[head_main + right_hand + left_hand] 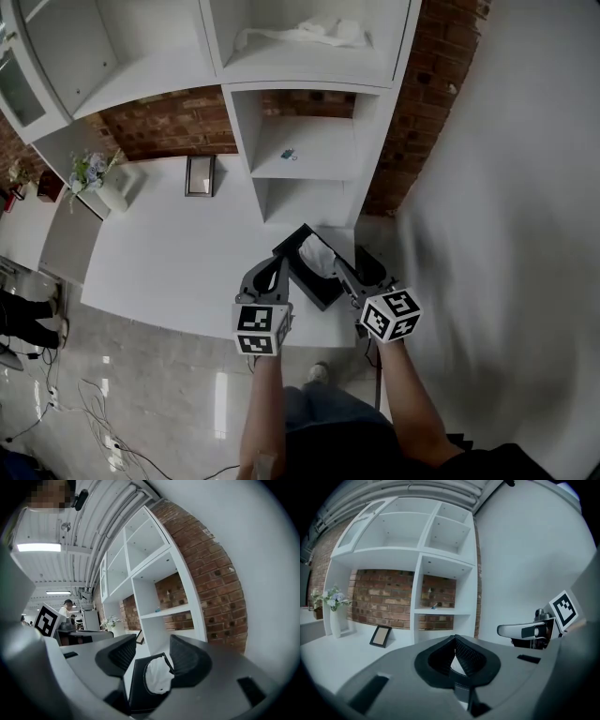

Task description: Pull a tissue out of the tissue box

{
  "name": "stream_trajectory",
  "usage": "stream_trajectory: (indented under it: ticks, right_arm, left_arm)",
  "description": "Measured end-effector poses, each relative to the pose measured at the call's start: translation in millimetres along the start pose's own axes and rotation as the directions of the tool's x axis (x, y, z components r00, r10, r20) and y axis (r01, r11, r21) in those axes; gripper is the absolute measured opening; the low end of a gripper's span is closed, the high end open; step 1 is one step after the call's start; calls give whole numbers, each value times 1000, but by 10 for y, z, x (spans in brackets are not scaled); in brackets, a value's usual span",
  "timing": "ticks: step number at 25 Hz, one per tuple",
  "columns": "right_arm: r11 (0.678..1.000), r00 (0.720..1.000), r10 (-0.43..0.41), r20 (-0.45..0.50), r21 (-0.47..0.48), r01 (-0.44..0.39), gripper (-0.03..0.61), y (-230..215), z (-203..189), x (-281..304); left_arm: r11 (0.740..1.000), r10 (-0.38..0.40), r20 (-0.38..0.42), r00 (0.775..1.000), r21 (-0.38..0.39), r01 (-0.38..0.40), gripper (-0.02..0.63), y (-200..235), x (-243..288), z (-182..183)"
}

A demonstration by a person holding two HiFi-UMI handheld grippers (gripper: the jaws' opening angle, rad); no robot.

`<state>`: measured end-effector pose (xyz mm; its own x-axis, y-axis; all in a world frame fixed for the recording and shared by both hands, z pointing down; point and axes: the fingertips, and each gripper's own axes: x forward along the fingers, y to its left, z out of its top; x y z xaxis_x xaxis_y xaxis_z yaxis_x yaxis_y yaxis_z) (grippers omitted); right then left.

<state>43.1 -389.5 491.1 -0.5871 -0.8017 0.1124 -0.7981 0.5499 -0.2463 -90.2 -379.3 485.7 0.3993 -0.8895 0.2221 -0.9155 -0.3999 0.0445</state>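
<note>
A black tissue box (302, 270) lies near the front edge of the white table (169, 253), with a white tissue (317, 256) sticking out of its slot. My right gripper (362, 273) hovers at the box's right end. In the right gripper view it stands open (154, 657), and the box (140, 686) and its tissue (158, 674) show between the two jaws, just beyond the tips. My left gripper (272, 277) sits at the box's left side. Its jaws (456, 651) are shut tip to tip on nothing, and the box is hidden in that view.
A white shelf unit (305, 141) stands on the table behind the box, with a crumpled white cloth (300, 35) on an upper shelf. A picture frame (199, 175) and a vase of flowers (94, 178) stand at the back left. The table edge lies just below the grippers.
</note>
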Motion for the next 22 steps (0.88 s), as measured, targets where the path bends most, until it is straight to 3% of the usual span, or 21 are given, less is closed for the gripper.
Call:
stream_trajectory:
  ticks: [15,18,22]
  right_arm:
    - [1000,985,-9,-172,-24,5,207,-191,-221,354]
    - [998,963,9,-269,-60,-26,207,-218,-340,435]
    - [993,912,31,-409,-88,-74,207,-269,-513,528]
  left_arm:
    - [998,-60,-16,998,-7,60,8,126,373,120]
    - [998,-67,-25,997,0,67,9,136,382,95]
    - [998,-69,-33,997,-5,69,9,177,396,49]
